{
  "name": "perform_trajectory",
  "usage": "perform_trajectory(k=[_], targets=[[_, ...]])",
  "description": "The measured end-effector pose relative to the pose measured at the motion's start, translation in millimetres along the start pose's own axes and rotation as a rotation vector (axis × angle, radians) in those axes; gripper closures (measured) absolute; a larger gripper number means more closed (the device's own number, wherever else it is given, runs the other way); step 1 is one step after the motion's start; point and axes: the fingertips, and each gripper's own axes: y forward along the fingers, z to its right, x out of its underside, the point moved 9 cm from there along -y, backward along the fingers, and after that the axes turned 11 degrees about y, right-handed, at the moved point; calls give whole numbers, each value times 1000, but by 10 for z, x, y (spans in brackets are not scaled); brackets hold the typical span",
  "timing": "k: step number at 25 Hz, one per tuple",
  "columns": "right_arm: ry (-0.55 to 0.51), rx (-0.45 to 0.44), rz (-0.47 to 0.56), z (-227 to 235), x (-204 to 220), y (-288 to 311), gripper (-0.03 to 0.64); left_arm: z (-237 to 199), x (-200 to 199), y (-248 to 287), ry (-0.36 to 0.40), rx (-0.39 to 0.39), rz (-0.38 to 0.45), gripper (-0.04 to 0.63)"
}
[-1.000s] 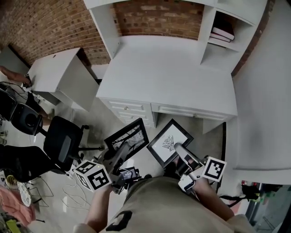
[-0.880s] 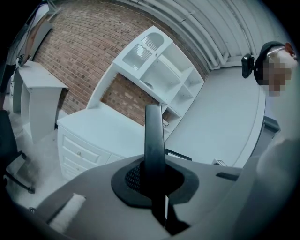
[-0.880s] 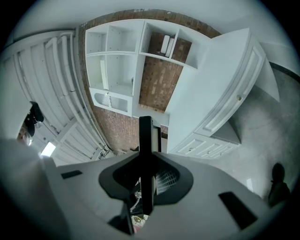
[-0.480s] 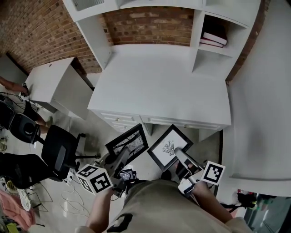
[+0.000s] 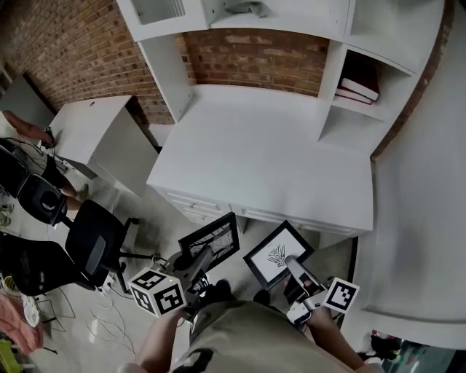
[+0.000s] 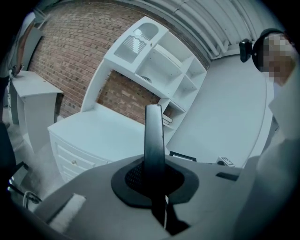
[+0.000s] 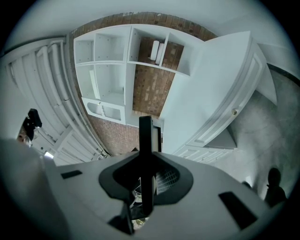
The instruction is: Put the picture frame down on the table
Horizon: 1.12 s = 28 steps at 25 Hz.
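left frame [image 5: 212, 242] beside right frame [image 5: 277, 255], before table [image 5: 269, 160]

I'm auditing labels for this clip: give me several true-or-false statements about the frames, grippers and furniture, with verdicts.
1. The left gripper clamps a dark frame, and the right gripper clamps a white-matted frame. True.
2. Both frames lie on the desk. False: both are held in the air in front of it.
3. Books lie in a right-hand cubby of the hutch. True.
4. The black office chair stands on the person's right. False: it is on the left.
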Motion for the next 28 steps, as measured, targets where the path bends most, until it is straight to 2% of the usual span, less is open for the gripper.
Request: perform_trajectory(k=[4, 9, 17, 21, 28], targets=[[-23, 29, -42, 8, 21, 317, 563, -293, -47, -34, -2, -8, 14, 586], [-52, 44, -47, -78, 88, 847, 563, -833, -155, -28, -10, 39, 12, 586], [-64, 88, -20, -199, 206, 1587, 563, -1713, -512, 41, 55, 107, -48, 586], [-73, 114, -5, -227, 242, 1820, 563, -1998, -604, 69, 34, 157, -54, 586], [-69, 128, -12, -233, 236, 2132, 563, -2299, -654, 127, 93, 190, -121, 586]])
